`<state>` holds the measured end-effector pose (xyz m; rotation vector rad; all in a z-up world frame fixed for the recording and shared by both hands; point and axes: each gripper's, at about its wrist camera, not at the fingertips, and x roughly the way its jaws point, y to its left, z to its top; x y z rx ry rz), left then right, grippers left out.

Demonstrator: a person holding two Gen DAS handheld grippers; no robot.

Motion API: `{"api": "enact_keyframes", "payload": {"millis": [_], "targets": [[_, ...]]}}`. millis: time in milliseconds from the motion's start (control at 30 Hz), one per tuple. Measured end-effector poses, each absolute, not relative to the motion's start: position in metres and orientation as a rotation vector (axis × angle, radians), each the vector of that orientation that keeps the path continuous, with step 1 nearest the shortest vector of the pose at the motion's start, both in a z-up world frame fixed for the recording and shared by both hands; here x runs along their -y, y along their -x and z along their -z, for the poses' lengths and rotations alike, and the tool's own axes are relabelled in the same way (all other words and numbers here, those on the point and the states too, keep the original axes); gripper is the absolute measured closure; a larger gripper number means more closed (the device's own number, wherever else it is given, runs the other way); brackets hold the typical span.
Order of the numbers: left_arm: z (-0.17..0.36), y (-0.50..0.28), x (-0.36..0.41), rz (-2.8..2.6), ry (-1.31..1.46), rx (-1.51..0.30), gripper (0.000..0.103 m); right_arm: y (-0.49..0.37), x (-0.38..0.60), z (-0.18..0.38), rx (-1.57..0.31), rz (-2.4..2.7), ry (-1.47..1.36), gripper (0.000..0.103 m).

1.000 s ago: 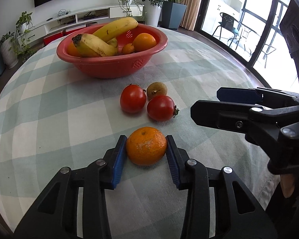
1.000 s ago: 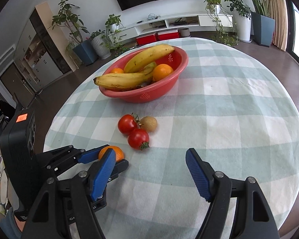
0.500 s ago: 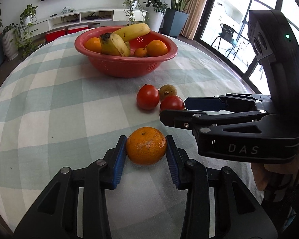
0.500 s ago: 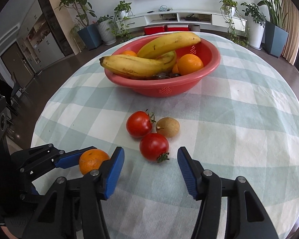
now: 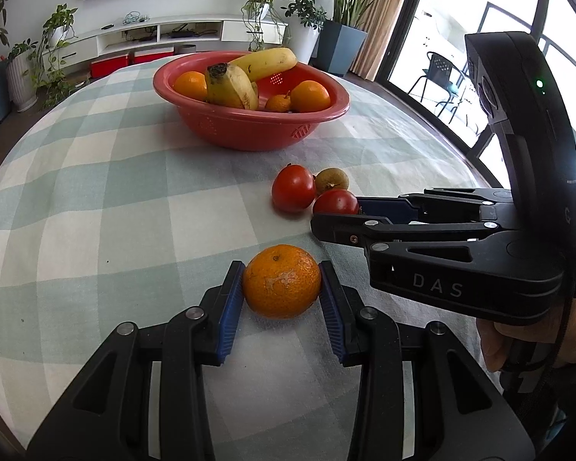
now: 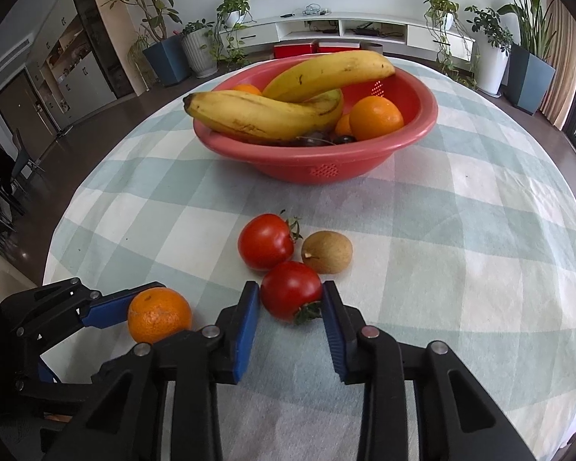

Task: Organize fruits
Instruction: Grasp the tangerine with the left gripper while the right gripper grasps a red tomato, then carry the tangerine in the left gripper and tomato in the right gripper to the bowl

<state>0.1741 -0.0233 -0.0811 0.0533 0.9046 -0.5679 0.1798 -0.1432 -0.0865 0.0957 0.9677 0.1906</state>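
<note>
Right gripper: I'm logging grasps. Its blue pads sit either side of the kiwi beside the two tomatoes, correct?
Not the kiwi. The right wrist view shows the right gripper bracketing the nearer tomato; the kiwi lies just beyond, beside the other tomato.
</note>
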Motion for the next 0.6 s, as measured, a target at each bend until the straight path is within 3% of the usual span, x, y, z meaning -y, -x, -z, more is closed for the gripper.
{"api": "enact_keyframes", "payload": {"millis": [600], "targets": [[0.081,-0.172,0.024,0.562,-0.066,-0.896,0.067,-0.131,0.171,0.078,-0.937,-0.193,-0.2,0.068]]}}
